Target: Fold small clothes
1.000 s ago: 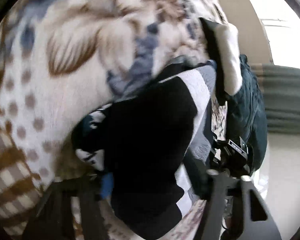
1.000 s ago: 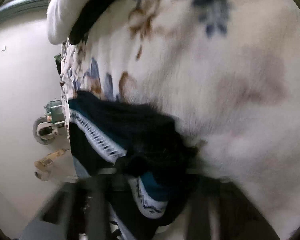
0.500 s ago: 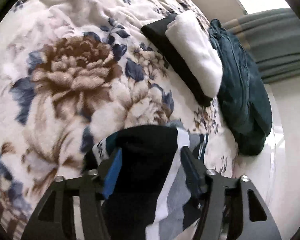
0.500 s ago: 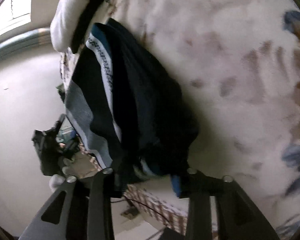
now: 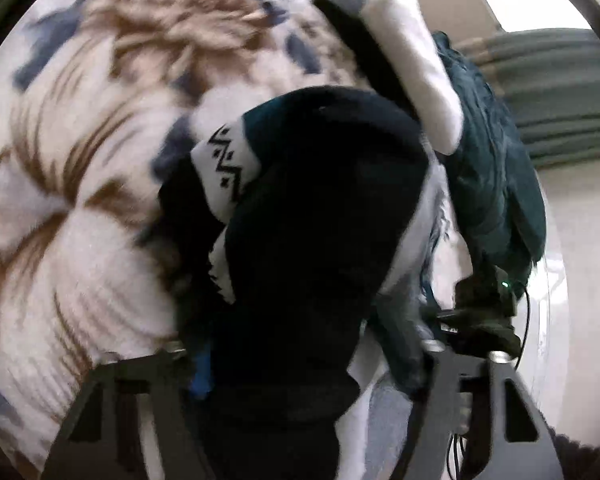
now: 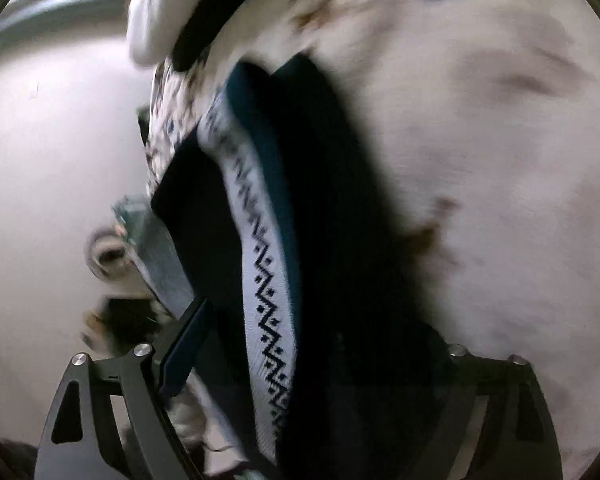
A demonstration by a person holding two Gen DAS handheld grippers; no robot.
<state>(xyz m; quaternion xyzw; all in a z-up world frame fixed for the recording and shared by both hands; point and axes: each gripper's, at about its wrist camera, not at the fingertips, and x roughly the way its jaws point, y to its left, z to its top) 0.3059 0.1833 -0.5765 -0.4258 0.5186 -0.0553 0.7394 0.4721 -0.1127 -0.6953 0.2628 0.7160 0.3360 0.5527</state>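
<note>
The soft dark knit garment with a white zigzag band fills the space between the fingers of the left gripper and of the right gripper. Both sets of jaws have just been closing, with the cloth between them. I cannot tell if the pads are pressing on it, because the cloth hides them.

The garment lies bunched and doubled over on the fluffy white blanket with brown and blue flowers, near its edge. I think the fold is started but not neat yet. It still needs flattening and putting away.

Just past the garment sits a folded pile, white cloth on black cloth. That looks done. Beside the pile lies a crumpled dark green garment, not folded yet.

There are no boxes or baskets to see.
</note>
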